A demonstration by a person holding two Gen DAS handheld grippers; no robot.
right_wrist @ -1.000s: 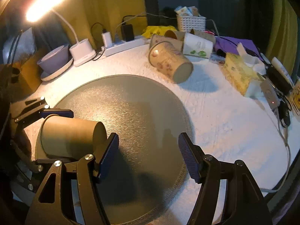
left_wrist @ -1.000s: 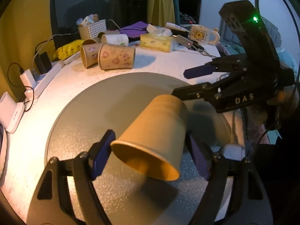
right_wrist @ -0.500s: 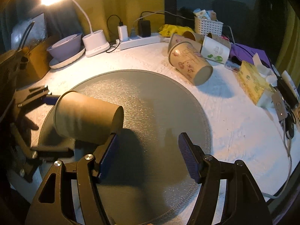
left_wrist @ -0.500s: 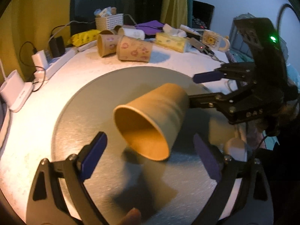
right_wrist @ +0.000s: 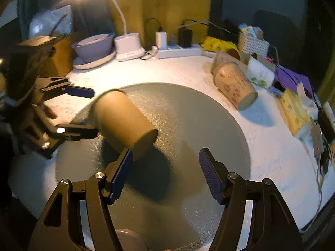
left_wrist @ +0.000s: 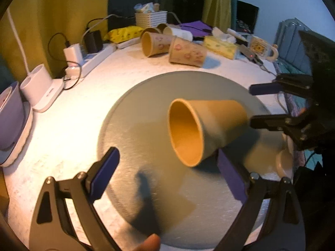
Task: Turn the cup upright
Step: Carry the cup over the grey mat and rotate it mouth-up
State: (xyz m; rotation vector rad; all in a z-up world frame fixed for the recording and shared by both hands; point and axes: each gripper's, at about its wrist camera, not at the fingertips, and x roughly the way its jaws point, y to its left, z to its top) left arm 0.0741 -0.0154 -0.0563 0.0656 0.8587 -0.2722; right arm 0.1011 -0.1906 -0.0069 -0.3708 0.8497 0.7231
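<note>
A plain brown paper cup (left_wrist: 201,125) lies on its side over the round grey mat (left_wrist: 146,108), mouth toward the left wrist camera. My left gripper (left_wrist: 167,173) is open; the cup's rim rests by its right pad (left_wrist: 230,179). In the right wrist view the cup (right_wrist: 123,121) shows its base toward the camera, just beyond my right gripper (right_wrist: 166,175), which is open and empty. The right gripper's left pad (right_wrist: 121,173) sits under the cup's base end. Each gripper shows in the other's view, the right one (left_wrist: 263,104) behind the cup and the left one (right_wrist: 71,113) at the cup's mouth.
Patterned paper cups (left_wrist: 186,52) lie on their sides at the table's back, with a tissue box (left_wrist: 222,47), a mug (left_wrist: 261,48) and a white basket (left_wrist: 150,18). A power strip (right_wrist: 178,51), lamp base (right_wrist: 128,46) and purple bowl (right_wrist: 94,47) line the back left.
The left gripper let go of the cup, opened wide and drew back to the left. The cup now lies free, rolled toward the right gripper.
</note>
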